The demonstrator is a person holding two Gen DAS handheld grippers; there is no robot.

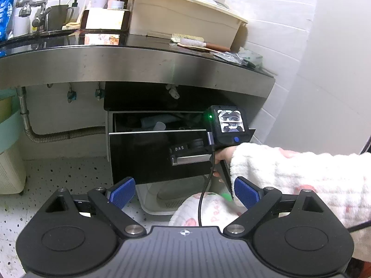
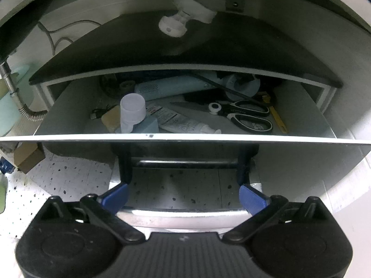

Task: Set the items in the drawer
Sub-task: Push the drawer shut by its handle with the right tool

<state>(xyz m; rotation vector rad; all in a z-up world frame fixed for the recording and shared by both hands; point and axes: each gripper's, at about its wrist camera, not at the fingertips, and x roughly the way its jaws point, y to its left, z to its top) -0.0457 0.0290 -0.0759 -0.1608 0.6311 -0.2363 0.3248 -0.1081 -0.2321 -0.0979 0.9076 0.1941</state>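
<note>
R fingers (image 2: 252,198) sat wide apart w/ nothing between the blue pads, right at the drawer handle (image 2: 183,210); the bar lay across the gap under the tips, touching or just shy, couldn't tell which; right gripper (image 2: 184,195) pointed straight at the glossy black drawer front (image 2: 301,162). L fingers (image 1: 123,193) were equally wide and empty; left gripper (image 1: 184,193) hung back, well apart from the cabinet, looking at the drawer (image 1: 157,153) & the right unit from behind.

Drawer stood part-open under the steel-edged tabletop (image 1: 139,67); inside were scissors (image 2: 241,113), a tube (image 2: 183,122), a white cup (image 2: 132,110), a pale blue device (image 2: 171,88), a yellow tool (image 2: 278,118); whether any of these came from this task couldn't be told. On the tabletop lay brushes (image 1: 192,41) beside a cream bin (image 1: 185,11); likely candidates, a guess only.

Progress, as judged: opening step about done or underway; neither gripper carried an item; picking up, placing & closing all seemed left.
</note>
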